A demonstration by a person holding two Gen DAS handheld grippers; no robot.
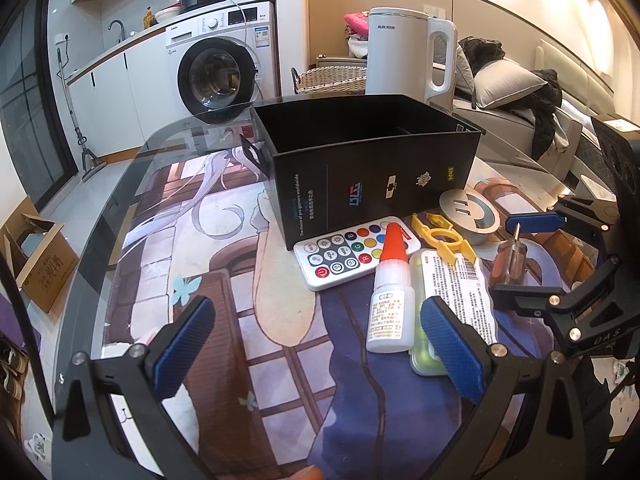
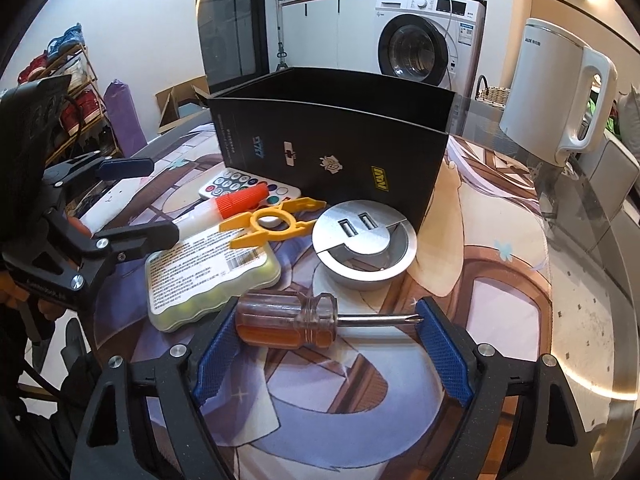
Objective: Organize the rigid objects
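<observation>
An open black box point(image 1: 372, 160) point(image 2: 332, 140) stands on the printed mat. In front of it lie a white remote point(image 1: 354, 250) point(image 2: 240, 186), a glue bottle with a red cap point(image 1: 390, 300) point(image 2: 236, 204), a yellow plastic tool point(image 1: 444, 238) point(image 2: 276, 222), a pale green case point(image 1: 452, 288) point(image 2: 208, 276), a silver USB grommet point(image 1: 470, 212) point(image 2: 364, 244) and an orange-handled screwdriver point(image 1: 508, 264) point(image 2: 292, 322). My left gripper point(image 1: 320, 344) is open, left of the glue bottle. My right gripper point(image 2: 328, 348) is open, with the screwdriver lying between its fingers.
A white kettle point(image 1: 408, 56) point(image 2: 556, 88) stands behind the box on the glass table point(image 1: 120, 184). A washing machine point(image 1: 224, 64) and a cardboard box point(image 1: 40, 264) are on the floor beyond. A sofa with pillows point(image 1: 516, 92) is at the right.
</observation>
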